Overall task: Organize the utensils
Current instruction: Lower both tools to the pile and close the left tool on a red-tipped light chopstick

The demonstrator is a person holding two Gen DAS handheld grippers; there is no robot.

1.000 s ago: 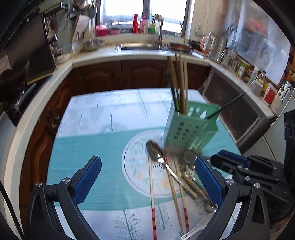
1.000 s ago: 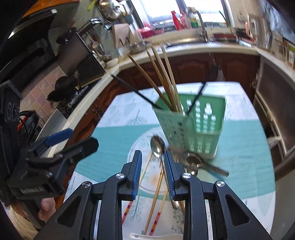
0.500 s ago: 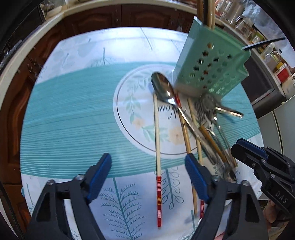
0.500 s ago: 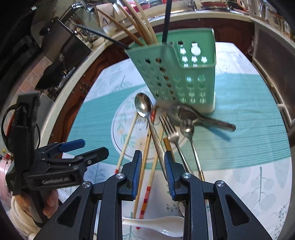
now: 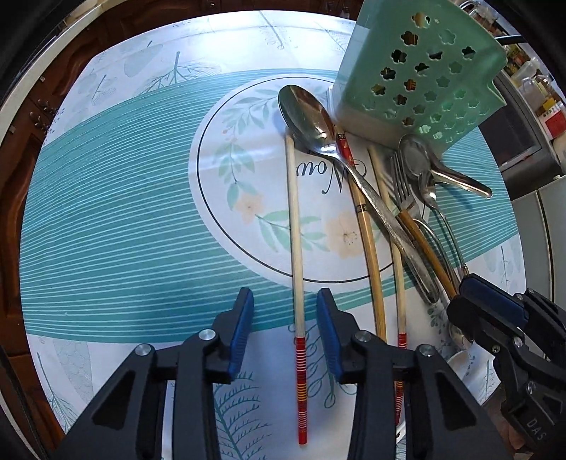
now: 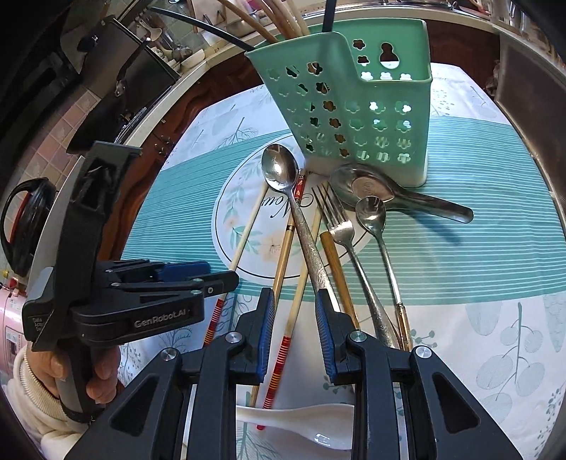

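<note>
Blue-padded left gripper [image 5: 284,323] pointing down at the tablecloth [image 5: 116,226], jaws closing, with a pale chopstick [image 5: 295,233] lying between the pads but touched by neither. Red-striped end of that chopstick running on toward the camera between the black finger arms.

Right gripper [image 6: 295,329] narrowly parted, straddling a second chopstick [image 6: 288,283], with no clear contact on either pad; long spoon [image 6: 300,226] handle passing under or against the right-hand pad, contact hard to judge. Lower ends of the spoon and of the gold-handled fork [image 6: 334,226] hidden behind the gripper body.

Farther out, more utensils fanned on the cloth: a third chopstick [image 5: 394,247], a small spoon [image 6: 375,226] and a broad short ladle-like spoon [image 6: 389,196], its bowl just beside the base of the green caddy [image 6: 361,116]. White ceramic spoon [image 6: 304,419] at the bottom edge of the right view, partly covered by the gripper arms.

Caddy upright at the far side of the printed circle, perforated with flower-shaped holes; wooden chopsticks [image 6: 276,21] and dark sticks rising from it, tops cut off by the frame. Inner dividers not discernible.

Person's hand [image 6: 81,368] gripping the left tool's handle, a white sleeve [image 6: 42,424] below, mostly cropped at the corner. Kitchen counter beyond blurred and distorted at the rim.
</note>
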